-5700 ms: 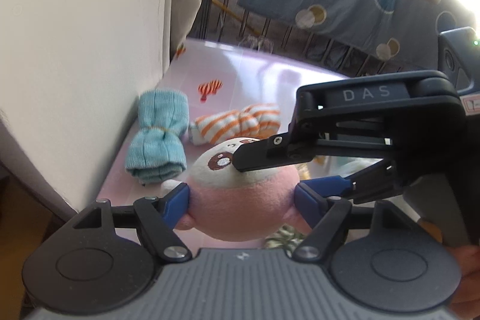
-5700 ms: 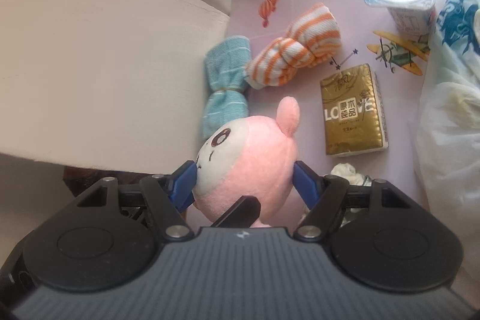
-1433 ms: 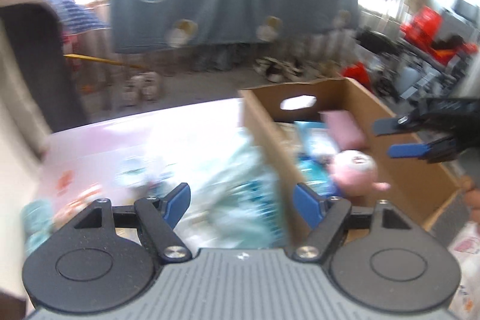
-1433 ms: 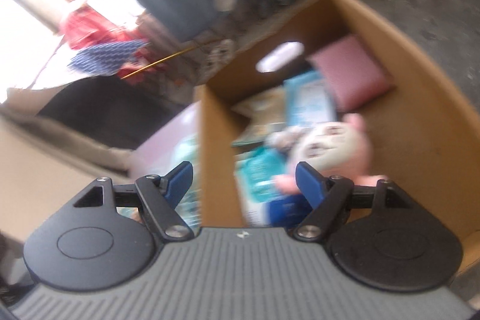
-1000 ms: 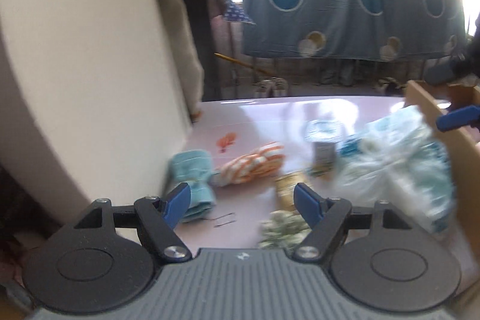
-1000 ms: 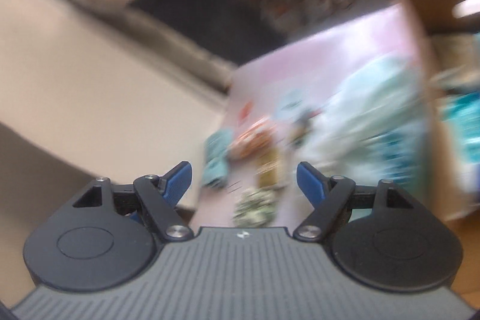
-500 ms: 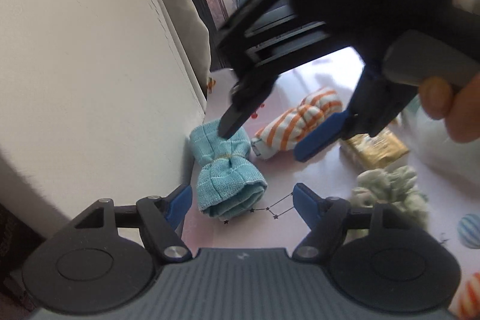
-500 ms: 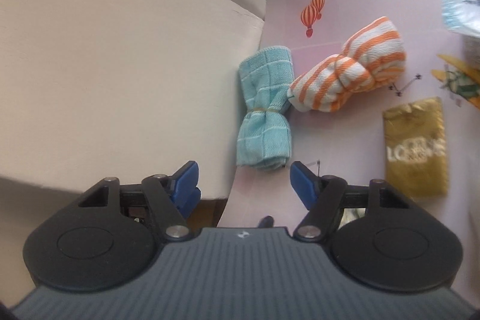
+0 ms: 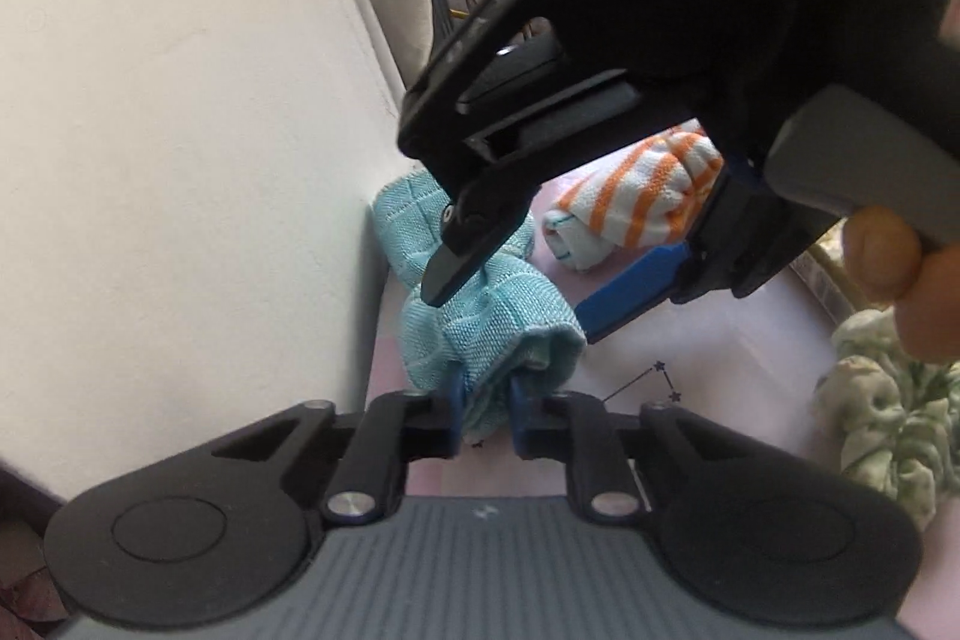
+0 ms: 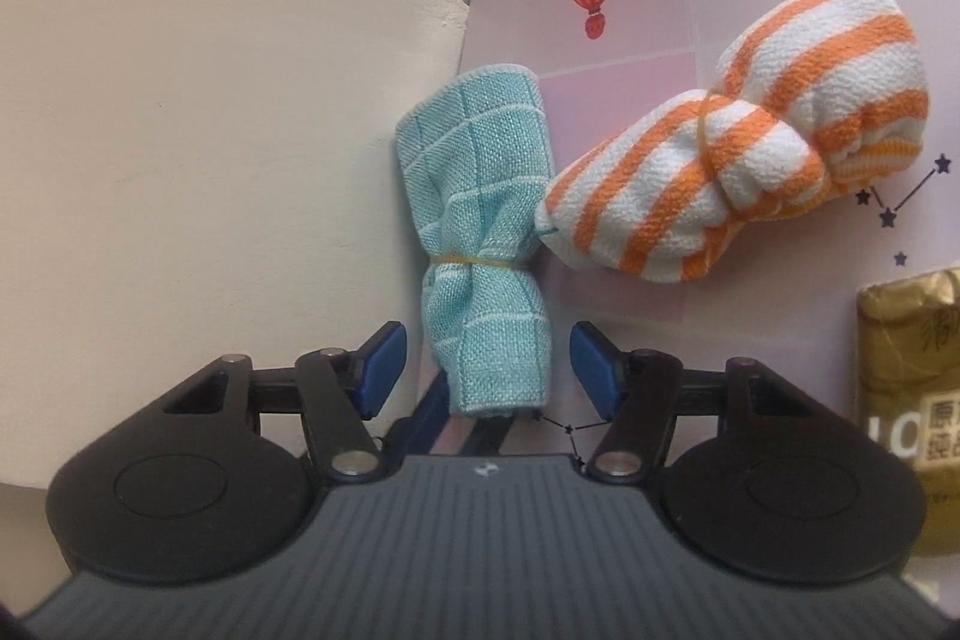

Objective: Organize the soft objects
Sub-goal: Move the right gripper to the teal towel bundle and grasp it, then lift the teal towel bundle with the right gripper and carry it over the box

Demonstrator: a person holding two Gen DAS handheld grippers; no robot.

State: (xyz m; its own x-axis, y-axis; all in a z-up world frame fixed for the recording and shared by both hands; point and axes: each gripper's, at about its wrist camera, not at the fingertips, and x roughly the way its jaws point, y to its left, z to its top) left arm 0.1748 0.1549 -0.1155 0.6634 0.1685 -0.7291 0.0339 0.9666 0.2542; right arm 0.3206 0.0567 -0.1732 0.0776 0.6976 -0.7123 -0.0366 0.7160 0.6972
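Left gripper [image 9: 485, 407]: black linkage arms, silver pivot screws, blue jaws, ribbed grey housing. Right gripper [image 10: 486, 370] matches it, with a grey handle in the left view.

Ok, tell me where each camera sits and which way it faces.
Left wrist: rides the left gripper, looking forward and down along its fingers, which have just been closing and now pinch the teal cloth roll's near end; the right gripper and a hand's fingertips fill the upper right.
Right wrist: rides the right gripper, looking down from above on the same roll; its closing jaws straddle the roll, apart from it.
Shared: teal roll, orange-striped towel roll, cream wall.
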